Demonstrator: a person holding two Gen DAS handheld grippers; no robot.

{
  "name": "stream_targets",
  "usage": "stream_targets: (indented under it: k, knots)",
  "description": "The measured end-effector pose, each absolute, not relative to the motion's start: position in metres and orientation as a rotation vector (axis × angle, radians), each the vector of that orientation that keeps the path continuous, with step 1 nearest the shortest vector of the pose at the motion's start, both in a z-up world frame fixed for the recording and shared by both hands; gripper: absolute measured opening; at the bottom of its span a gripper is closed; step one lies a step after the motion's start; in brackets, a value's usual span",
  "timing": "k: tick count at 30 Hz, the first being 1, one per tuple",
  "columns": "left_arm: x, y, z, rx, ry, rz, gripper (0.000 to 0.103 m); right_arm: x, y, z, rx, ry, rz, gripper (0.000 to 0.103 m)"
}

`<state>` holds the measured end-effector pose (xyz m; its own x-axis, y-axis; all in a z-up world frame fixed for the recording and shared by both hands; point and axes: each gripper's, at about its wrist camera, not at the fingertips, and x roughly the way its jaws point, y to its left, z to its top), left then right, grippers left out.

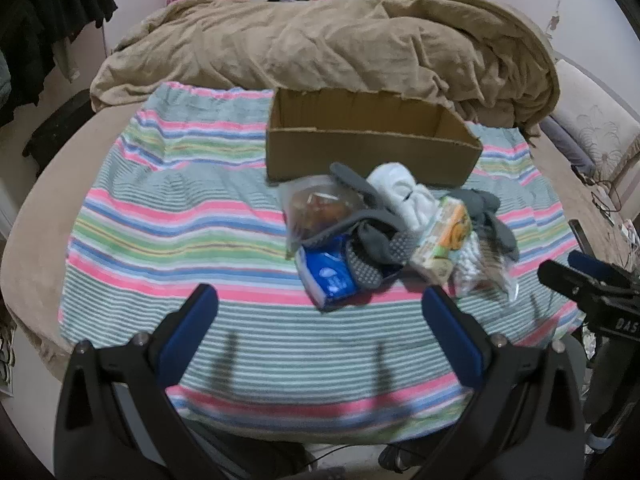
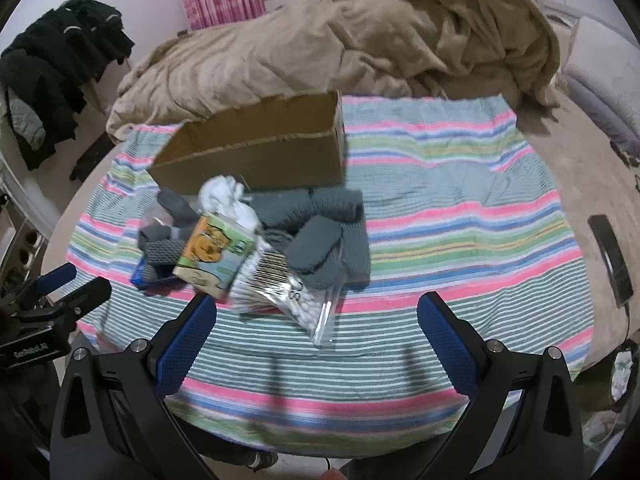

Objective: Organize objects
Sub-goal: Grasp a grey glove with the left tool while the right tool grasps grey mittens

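An open, empty-looking cardboard box [image 1: 372,138] [image 2: 256,152] stands on a striped towel [image 1: 180,220] [image 2: 460,208]. In front of it lies a pile: a clear bag of brown food [image 1: 316,208], a blue tissue pack [image 1: 328,276], grey socks [image 1: 372,248] [image 2: 320,224], a white cloth [image 1: 404,192] [image 2: 224,196], a green-orange carton [image 1: 444,240] [image 2: 212,252] and a bag of cotton swabs [image 1: 472,264] [image 2: 280,284]. My left gripper [image 1: 320,300] is open, just short of the pile. My right gripper [image 2: 316,308] is open, near the swab bag.
A rumpled tan blanket [image 1: 340,48] [image 2: 340,40] lies behind the box. Dark clothes [image 2: 52,64] hang at the left. A black phone [image 2: 612,256] lies at the bed's right edge. The right gripper shows at the right of the left wrist view [image 1: 588,280].
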<state>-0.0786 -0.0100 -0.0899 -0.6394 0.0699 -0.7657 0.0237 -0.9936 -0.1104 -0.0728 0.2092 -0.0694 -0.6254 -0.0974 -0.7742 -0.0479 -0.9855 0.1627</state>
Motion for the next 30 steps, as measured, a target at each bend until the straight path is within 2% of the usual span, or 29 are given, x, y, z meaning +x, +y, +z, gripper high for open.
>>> stream_targets:
  k: [6,9,14,17,22,30]
  knots:
    - [-0.093,-0.010,-0.102,-1.326,-0.158,2.800,0.101,-0.092,0.216,-0.089,1.383,-0.280,-2.779,0.101]
    - [-0.100,-0.004,-0.103,-1.312,-0.148,2.775,0.092,-0.103,0.218,-0.095,1.387,-0.285,-2.777,0.099]
    - [-0.112,0.010,-0.100,-1.269,-0.110,2.747,0.087,-0.114,0.217,-0.098,1.372,-0.279,-2.760,0.097]
    - [-0.119,0.016,-0.098,-1.247,-0.101,2.740,0.079,-0.121,0.219,-0.102,1.374,-0.295,-2.762,0.097]
    - [-0.133,0.021,-0.106,-1.258,-0.102,2.706,0.058,-0.125,0.222,-0.094,1.333,-0.319,-2.766,0.093]
    - [-0.138,0.025,-0.119,-1.260,-0.171,2.647,0.037,-0.139,0.222,-0.097,1.319,-0.322,-2.773,0.093]
